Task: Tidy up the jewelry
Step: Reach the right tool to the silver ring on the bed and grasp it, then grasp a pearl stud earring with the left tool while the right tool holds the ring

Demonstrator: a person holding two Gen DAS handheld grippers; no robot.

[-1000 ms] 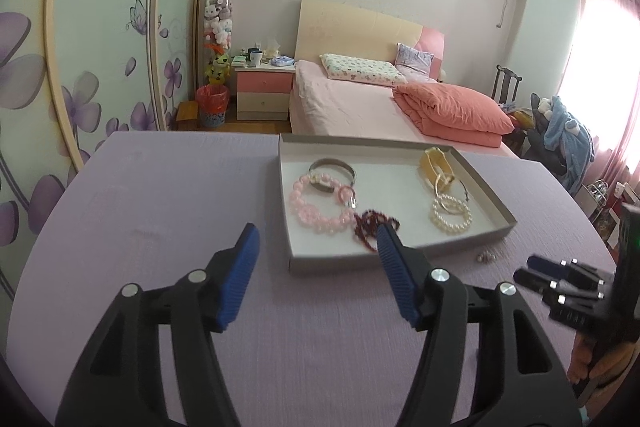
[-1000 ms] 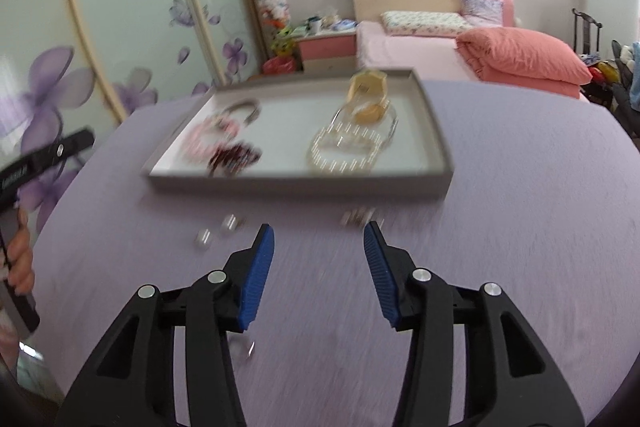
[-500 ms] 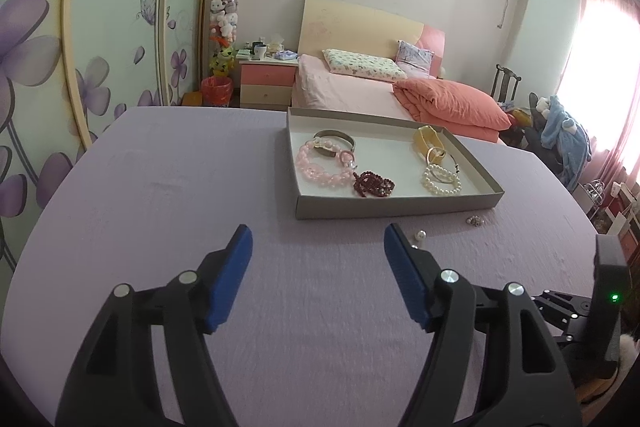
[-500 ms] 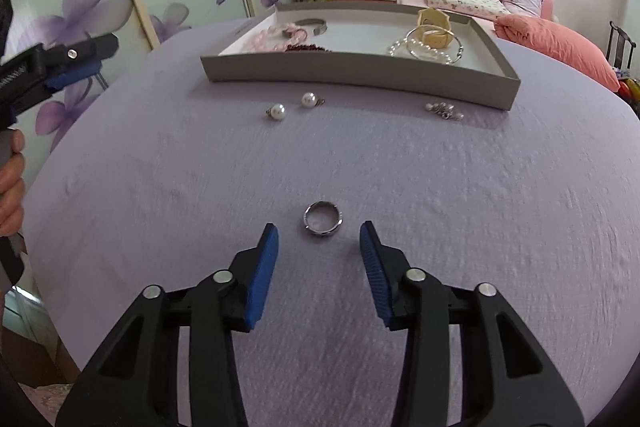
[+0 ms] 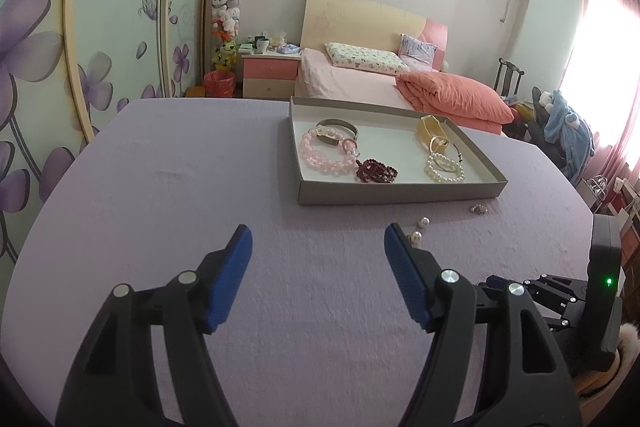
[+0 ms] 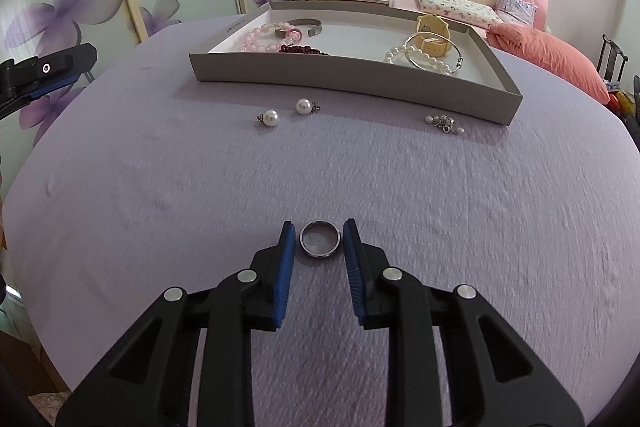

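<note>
1. Right gripper (image 6: 319,242): jaws closing, 1 blue pad on each side of the silver ring (image 6: 321,238); a thin gap shows at each pad, so nothing is pinched.
2. Ring: lies flat on the purple worktop (image 6: 160,187), its hole facing up; being round, it shows no long axis.
3. Left gripper (image 5: 318,251): jaws spread wide, with only bare worktop between them.
4. Ahead of the right jaws: open cloth, then 2 pearl earrings (image 6: 285,111) and a small cluster (image 6: 445,123), all just short of the tray's (image 6: 340,77) near wall.
5. Tray: long axis runs across the jaws; bracelets (image 6: 416,57) lie inside.
</note>
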